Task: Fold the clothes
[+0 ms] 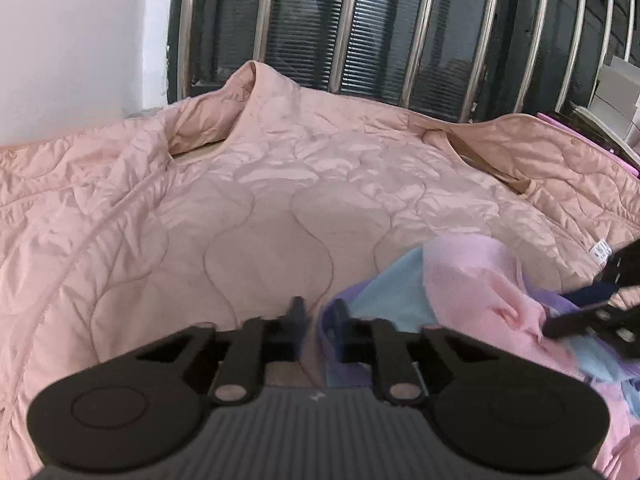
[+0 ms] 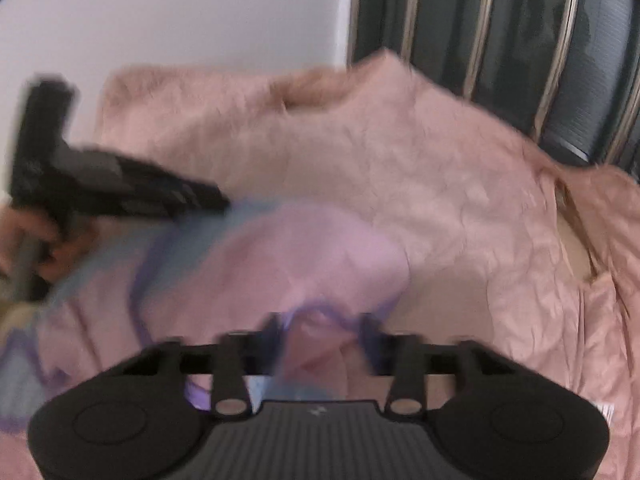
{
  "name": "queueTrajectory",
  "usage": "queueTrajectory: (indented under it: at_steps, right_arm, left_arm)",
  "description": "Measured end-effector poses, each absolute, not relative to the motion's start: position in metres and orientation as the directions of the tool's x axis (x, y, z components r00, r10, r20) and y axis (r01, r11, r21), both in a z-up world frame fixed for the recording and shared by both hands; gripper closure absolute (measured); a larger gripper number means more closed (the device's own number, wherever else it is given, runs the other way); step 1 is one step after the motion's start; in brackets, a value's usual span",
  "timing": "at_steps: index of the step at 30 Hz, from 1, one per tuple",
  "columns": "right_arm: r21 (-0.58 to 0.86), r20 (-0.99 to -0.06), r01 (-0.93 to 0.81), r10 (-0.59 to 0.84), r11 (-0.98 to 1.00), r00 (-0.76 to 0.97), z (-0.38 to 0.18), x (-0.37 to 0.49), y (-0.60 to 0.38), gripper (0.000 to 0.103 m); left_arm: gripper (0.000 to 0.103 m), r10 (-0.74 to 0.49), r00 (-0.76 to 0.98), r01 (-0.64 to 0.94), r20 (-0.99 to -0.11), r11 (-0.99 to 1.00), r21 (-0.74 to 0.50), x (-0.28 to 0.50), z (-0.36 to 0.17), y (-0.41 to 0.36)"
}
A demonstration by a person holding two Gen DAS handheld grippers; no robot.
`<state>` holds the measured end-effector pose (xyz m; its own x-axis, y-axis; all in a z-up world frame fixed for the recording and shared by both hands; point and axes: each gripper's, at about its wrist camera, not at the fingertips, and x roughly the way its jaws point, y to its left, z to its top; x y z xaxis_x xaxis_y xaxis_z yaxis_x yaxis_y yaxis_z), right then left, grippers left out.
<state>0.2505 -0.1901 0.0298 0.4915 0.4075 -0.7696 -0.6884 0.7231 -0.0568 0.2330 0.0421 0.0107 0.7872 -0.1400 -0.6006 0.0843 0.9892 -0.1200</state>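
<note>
Left gripper [image 1: 318, 320]: fingers apart with a gap showing, pads on nothing; purple cloth edge lies beside its right finger [image 1: 340, 320]. Pastel cloth [image 1: 472, 280] rests on pink jacket [image 1: 240, 184], lower right. Right gripper [image 2: 320, 340]: blurred, fingers apart, pink fold bunched between them; grip cannot be told.
</note>
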Motion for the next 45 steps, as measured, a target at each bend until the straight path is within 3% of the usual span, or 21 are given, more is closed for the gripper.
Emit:
queueTrajectory:
  at_steps: [3,5,6,7,9,11,12,14,16,18,20,22,26,29,31,33,34,35,39,42,45]
  right_arm:
    - [-0.215,-0.732,-0.564,0.251,0.797,0.634,0.023,0.259,-0.185,0.1]
    - [-0.332,-0.627,-0.426,0.141,0.842,0.766,0.026,0.261,-0.183,0.099]
    - [-0.364,-0.573,-0.367,0.104,0.856,0.813,0.027,0.262,-0.184,0.094]
    - [-0.362,-0.579,-0.361,0.096,0.859,0.809,0.026,0.263,-0.186,0.091]
    - [-0.352,-0.594,-0.352,0.084,0.867,0.8,0.024,0.265,-0.19,0.058]
    - [-0.314,-0.613,-0.34,0.084,0.886,0.785,0.021,0.269,-0.195,0.045]
    - [-0.301,-0.626,-0.34,0.085,0.891,0.775,0.02,0.273,-0.196,0.042]
    - [-0.25,-0.635,-0.352,0.122,0.902,0.763,0.023,0.274,-0.204,0.04]
    - [-0.17,-0.617,-0.33,0.161,0.928,0.77,0.028,0.275,-0.213,0.036]
    - [-0.088,-0.601,-0.314,0.202,0.945,0.774,0.026,0.277,-0.221,0.03]
    - [-0.037,-0.62,-0.302,0.215,0.952,0.755,0.02,0.284,-0.228,0.03]
    - [-0.018,-0.635,-0.274,0.201,0.961,0.746,0.015,0.289,-0.233,0.03]
    - [0.078,-0.62,-0.293,0.276,0.953,0.735,0.021,0.288,-0.238,0.03]
    - [0.132,-0.615,-0.352,0.355,0.927,0.704,0.023,0.285,-0.236,0.029]
    - [0.118,-0.62,-0.344,0.339,0.932,0.707,0.022,0.286,-0.235,0.029]
    - [0.117,-0.624,-0.315,0.317,0.942,0.714,0.022,0.287,-0.238,0.029]
    - [0.125,-0.623,-0.302,0.311,0.945,0.718,0.023,0.288,-0.24,0.029]
    - [0.13,-0.621,-0.296,0.31,0.946,0.72,0.023,0.289,-0.242,0.029]
    - [0.145,-0.611,-0.287,0.314,0.947,0.727,0.028,0.287,-0.247,0.029]
    - [0.169,-0.613,-0.413,0.424,0.895,0.667,0.034,0.279,-0.238,0.031]
    - [0.143,-0.671,-0.571,0.503,0.808,0.545,0.027,0.269,-0.213,0.047]
  left_arm:
    - [0.102,-0.118,0.819,0.031,-0.562,0.986,-0.162,0.229,0.017,0.049]
    - [0.102,-0.094,0.844,0.012,-0.529,0.987,-0.158,0.226,0.023,0.053]
    - [0.101,-0.102,0.838,0.018,-0.536,0.987,-0.16,0.227,0.023,0.054]
    - [0.1,-0.109,0.831,0.023,-0.545,0.986,-0.162,0.228,0.023,0.054]
    - [0.087,-0.103,0.81,0.013,-0.577,0.987,-0.159,0.232,0.019,0.053]
    - [0.074,-0.075,0.811,0.007,-0.58,0.993,-0.118,0.232,0.016,0.048]
    - [0.07,-0.075,0.813,0.014,-0.578,0.994,-0.109,0.232,0.016,0.047]
    - [0.049,-0.094,0.811,0.023,-0.577,0.991,-0.13,0.232,0.016,0.047]
    - [0.049,-0.129,0.801,0.042,-0.584,0.986,-0.159,0.233,0.014,0.047]
    - [0.06,-0.155,0.794,0.062,-0.588,0.983,-0.175,0.233,0.013,0.045]
    - [0.089,-0.178,0.796,0.085,-0.579,0.979,-0.184,0.233,0.013,0.042]
    - [0.098,-0.217,0.797,0.13,-0.563,0.973,-0.19,0.23,0.014,0.037]
    - [0.101,-0.334,0.826,0.311,-0.453,0.942,-0.126,0.209,0.025,0.017]
    - [0.1,-0.599,0.726,0.651,-0.337,0.756,0.058,0.161,0.04,-0.014]
    - [0.097,-0.677,0.627,0.74,-0.387,0.672,0.023,0.157,0.039,-0.022]
    - [0.081,-0.673,0.621,0.73,-0.401,0.683,-0.017,0.165,0.036,-0.022]
    - [0.054,-0.655,0.63,0.709,-0.417,0.704,-0.034,0.17,0.034,-0.019]
    - [0.038,-0.648,0.632,0.696,-0.424,0.716,-0.056,0.175,0.032,-0.015]
    - [0.037,-0.615,0.653,0.653,-0.442,0.752,-0.082,0.184,0.027,-0.01]
    - [0.037,-0.629,0.625,0.691,-0.462,0.721,-0.048,0.183,0.025,-0.018]
    - [0.037,-0.645,0.596,0.72,-0.477,0.693,-0.038,0.179,0.022,-0.023]
